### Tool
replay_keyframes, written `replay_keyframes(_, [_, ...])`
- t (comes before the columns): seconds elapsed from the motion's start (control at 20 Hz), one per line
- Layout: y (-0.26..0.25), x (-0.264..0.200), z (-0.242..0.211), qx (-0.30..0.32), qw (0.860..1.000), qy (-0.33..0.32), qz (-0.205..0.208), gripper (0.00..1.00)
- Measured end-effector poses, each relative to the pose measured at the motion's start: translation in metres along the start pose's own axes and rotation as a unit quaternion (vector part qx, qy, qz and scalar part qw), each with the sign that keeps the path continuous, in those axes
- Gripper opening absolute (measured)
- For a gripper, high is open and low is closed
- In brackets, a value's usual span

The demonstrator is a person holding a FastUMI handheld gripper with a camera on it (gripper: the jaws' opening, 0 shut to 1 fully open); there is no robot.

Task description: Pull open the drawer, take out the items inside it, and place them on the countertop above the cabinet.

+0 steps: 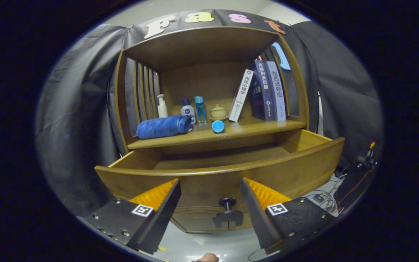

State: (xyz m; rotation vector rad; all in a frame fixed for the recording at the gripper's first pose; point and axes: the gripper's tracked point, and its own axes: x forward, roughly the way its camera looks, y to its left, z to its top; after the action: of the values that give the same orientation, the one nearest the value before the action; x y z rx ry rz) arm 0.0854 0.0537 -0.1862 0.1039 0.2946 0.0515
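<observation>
In the lower middle of the frame the gripper [209, 203] is hanging released, fingers spread and gripping nothing, either side of the knob [227, 204] of the pulled-out drawer [286, 169]. Its interior is looking bare; reaching in blind is risking knocking the front.

I count books [264, 92]: 3 | bottles [188, 108]: 3 | blue towel [164, 126]: 1 | teapot [218, 111]: 1 | blue ball [218, 126]: 1 | drawer [231, 174]: 1

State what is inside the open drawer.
The drawer is pulled out; only bare wooden floor shows at its back. Its front panel hides the nearer part, so items there cannot be ruled out. The hand-held gripper is open before the knob.
</observation>
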Motion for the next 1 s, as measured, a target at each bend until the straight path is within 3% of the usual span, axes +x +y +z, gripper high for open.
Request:
replay_keyframes(0.3, [-0.007, 0.003, 0.0, -0.02, 1.0, -0.01, -0.013, 0.98])
replay_keyframes(1.0, [-0.014, 0.027, 0.007, -0.019, 1.0, -0.003, 0.004, 0.98])
